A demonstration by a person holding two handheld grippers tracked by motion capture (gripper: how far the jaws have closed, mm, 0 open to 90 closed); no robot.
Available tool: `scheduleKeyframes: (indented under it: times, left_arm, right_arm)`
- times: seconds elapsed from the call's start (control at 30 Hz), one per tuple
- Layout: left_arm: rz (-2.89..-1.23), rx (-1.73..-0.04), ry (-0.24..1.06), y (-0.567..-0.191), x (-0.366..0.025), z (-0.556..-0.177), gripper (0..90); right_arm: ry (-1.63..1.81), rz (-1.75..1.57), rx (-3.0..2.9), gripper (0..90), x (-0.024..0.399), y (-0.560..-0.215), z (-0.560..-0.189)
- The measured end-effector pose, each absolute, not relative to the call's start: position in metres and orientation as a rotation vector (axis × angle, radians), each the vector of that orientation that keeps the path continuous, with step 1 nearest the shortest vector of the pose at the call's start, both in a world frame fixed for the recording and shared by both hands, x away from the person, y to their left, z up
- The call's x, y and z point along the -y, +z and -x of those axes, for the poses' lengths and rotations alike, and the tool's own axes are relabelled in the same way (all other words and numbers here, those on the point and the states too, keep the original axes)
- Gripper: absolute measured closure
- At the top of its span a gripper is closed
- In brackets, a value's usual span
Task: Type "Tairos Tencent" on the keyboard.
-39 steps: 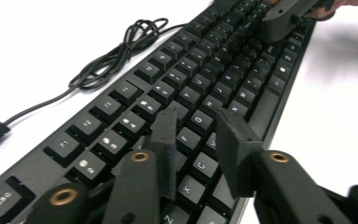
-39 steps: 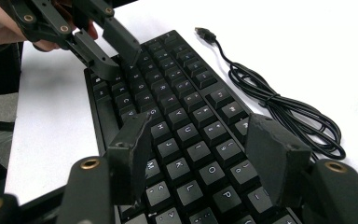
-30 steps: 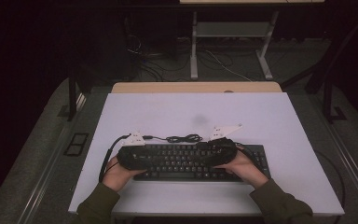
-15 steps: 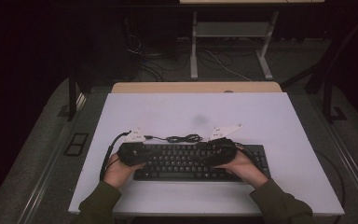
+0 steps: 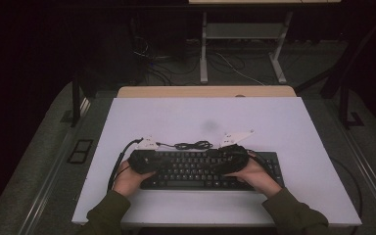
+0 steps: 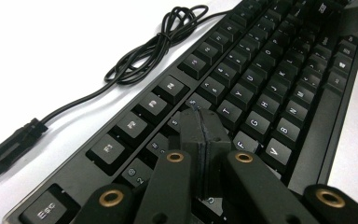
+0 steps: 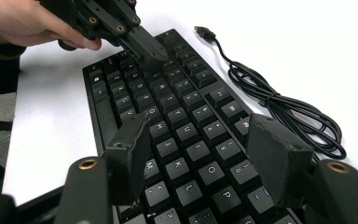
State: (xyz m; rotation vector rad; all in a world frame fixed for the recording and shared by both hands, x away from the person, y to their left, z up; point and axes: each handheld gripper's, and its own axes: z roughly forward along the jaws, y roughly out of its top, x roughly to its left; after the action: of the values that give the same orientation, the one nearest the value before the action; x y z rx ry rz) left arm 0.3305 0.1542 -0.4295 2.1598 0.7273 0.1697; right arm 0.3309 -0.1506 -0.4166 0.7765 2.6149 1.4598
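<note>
A black keyboard (image 5: 196,169) lies on the white table (image 5: 200,117) near its front edge, its black cable (image 5: 192,145) coiled just behind it. My left gripper (image 6: 198,114) is shut, with nothing between its jaws, and its joined tip is down at the keys of the number row and the row below it, at the keyboard's left end (image 5: 157,161). My right gripper (image 7: 200,140) hangs open just above the letter keys on the right half (image 5: 218,164), jaws spread wide and nothing held. From the right gripper view the left gripper (image 7: 154,52) points down at the far keys.
The cable (image 6: 158,42) ends in a loose USB plug (image 6: 9,144) lying on the table behind the keyboard's left end. The table edge runs close in front of the keyboard. A desk frame (image 5: 242,44) and floor cables stand beyond the table.
Both grippers stay over the keyboard, with only slight shifts of the hands. The keyboard and its cable have not moved.
</note>
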Motion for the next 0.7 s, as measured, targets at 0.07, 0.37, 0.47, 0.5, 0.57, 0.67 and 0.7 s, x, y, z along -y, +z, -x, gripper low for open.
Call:
scheduleKeyframes:
  times: [0.07, 0.37, 0.47, 0.5, 0.57, 0.67, 0.7]
  left_arm:
    - [-2.173, -0.713, 0.170, -0.430, -0.154, -0.331, 89.0]
    - [-2.185, -0.717, 0.162, -0.432, -0.153, -0.332, 89.0]
    - [-2.190, -0.712, 0.159, -0.436, -0.150, -0.330, 89.1]
    - [-2.181, -0.716, 0.145, -0.436, -0.151, -0.330, 89.1]
    - [-2.177, -0.715, 0.152, -0.433, -0.151, -0.330, 89.1]
    - [-2.132, -0.708, 0.149, -0.425, -0.153, -0.326, 88.9]
    - [-2.132, -0.705, 0.155, -0.424, -0.153, -0.325, 88.9]
  right_arm:
    - [1.463, -0.776, -2.612, 39.0, 0.151, -0.416, -0.331]
    - [1.467, -0.780, -2.608, 39.0, 0.151, -0.416, -0.330]
    - [1.457, -0.777, -2.615, 39.0, 0.151, -0.416, -0.331]
    - [1.455, -0.777, -2.615, 39.0, 0.151, -0.416, -0.331]
    - [1.460, -0.774, -2.611, 39.0, 0.151, -0.416, -0.331]
    - [1.465, -0.778, -2.607, 39.0, 0.151, -0.415, -0.330]
    - [1.466, -0.779, -2.607, 39.0, 0.151, -0.416, -0.330]
